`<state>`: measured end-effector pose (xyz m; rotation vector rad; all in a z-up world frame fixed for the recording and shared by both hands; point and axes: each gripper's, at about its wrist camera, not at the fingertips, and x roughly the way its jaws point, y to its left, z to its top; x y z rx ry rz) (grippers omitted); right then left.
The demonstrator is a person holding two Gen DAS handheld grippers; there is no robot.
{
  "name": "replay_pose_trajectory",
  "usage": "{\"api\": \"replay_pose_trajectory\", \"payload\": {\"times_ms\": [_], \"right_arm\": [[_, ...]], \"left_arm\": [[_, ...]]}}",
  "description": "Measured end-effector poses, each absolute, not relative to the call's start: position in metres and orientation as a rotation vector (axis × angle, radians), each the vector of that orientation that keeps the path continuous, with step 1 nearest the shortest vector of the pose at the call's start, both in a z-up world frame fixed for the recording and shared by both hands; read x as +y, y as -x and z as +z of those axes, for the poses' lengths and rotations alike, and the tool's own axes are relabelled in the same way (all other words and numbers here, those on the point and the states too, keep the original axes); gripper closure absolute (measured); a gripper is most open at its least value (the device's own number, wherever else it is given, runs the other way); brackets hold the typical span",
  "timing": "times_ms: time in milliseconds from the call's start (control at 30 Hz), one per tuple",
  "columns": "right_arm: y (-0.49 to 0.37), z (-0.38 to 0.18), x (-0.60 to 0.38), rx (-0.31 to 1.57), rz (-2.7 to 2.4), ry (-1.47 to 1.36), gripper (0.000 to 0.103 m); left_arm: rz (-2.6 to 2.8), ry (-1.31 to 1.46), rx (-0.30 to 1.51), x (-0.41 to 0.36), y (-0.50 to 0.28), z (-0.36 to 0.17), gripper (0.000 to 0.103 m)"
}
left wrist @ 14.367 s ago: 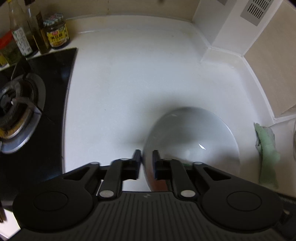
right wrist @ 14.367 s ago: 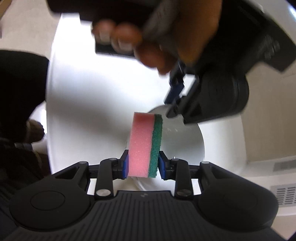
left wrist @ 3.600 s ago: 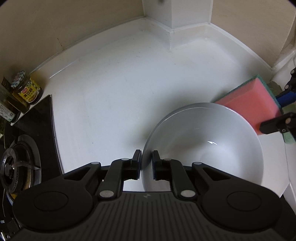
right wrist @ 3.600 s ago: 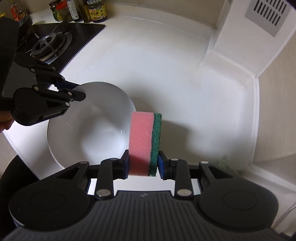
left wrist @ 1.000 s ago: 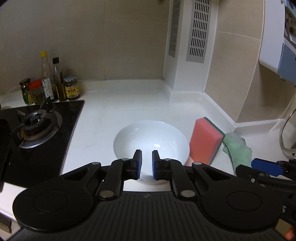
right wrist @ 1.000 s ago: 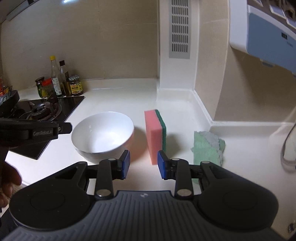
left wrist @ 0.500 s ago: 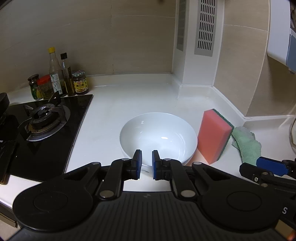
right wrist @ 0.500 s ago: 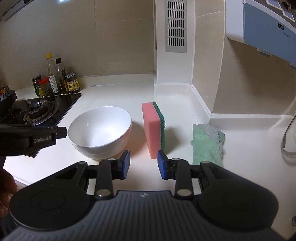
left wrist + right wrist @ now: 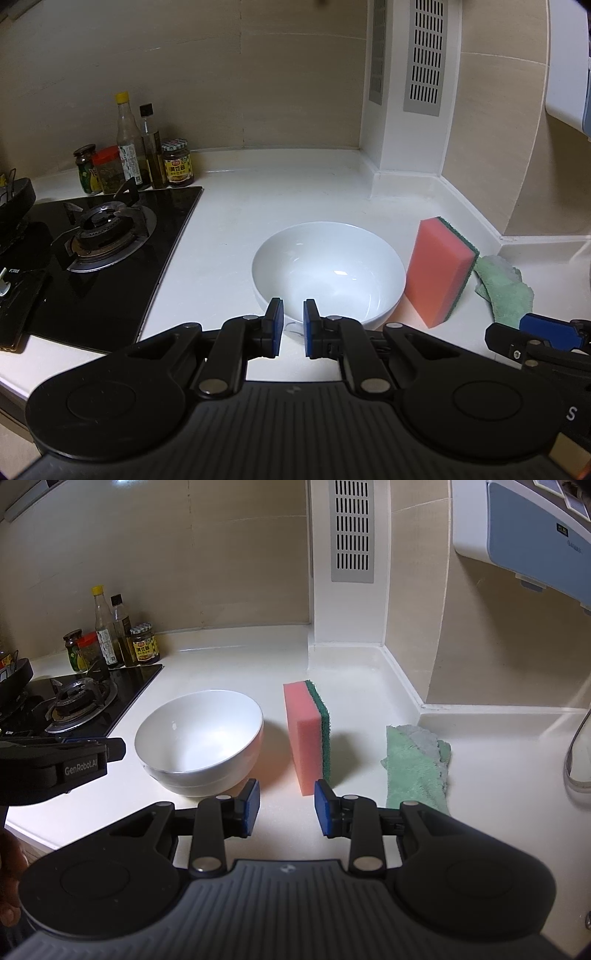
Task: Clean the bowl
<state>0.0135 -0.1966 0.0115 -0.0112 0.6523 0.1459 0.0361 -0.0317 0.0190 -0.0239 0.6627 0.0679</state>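
At the far left we see the hob [image 9: 92, 254], its burner [image 9: 103, 236] ringed in steel, and behind it a cluster of bottles [image 9: 135, 147] and jars [image 9: 178, 162] against the tiled wall. The hob sits flush in the white counter [image 9: 280, 188], which runs rightward to a white column with a vent [image 9: 352, 531].

Moving right, the bowl [image 9: 328, 271] stands upright on the counter, white and with nothing visible inside it. Our left gripper [image 9: 293, 330] is just in front of its near rim, apart from it; the blue pads [image 9: 276, 328] stand a narrow gap apart with nothing between them, so the jaws are nearly closed and hold nothing. From the right wrist view the same gripper [image 9: 110, 747] shows side-on at the left edge, beside the bowl [image 9: 199, 738].

Just right of the bowl the sponge [image 9: 306, 734] stands on its narrow edge, pink side toward the bowl and green scouring side away from it. It is near the bowl but we cannot tell that they touch. Our right gripper [image 9: 286, 806] is in front of the sponge, jaws wide open, and is clear of it.

Further right a green cloth [image 9: 417, 764] lies crumpled on the counter. Above it a white and blue appliance [image 9: 528, 535] hangs on the wall, and a curved metal piece [image 9: 576, 753] shows at the right edge.
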Motion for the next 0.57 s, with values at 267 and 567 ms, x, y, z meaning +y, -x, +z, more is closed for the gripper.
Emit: {"api": "replay_pose_trajectory", "payload": {"times_ms": [267,567], "right_arm": [[-0.0146,0.0102,-0.1952,0.663,0.149,0.018,0.075],[-0.0131,0.008,-0.1953,0.671,0.144,0.021,0.075]], "left_arm": [[0.07,0.036,0.673,-0.0294,-0.0349,0.0169,0.092],[0.085,0.047,0.642,-0.0271,-0.03,0.0148,0.093]]}}
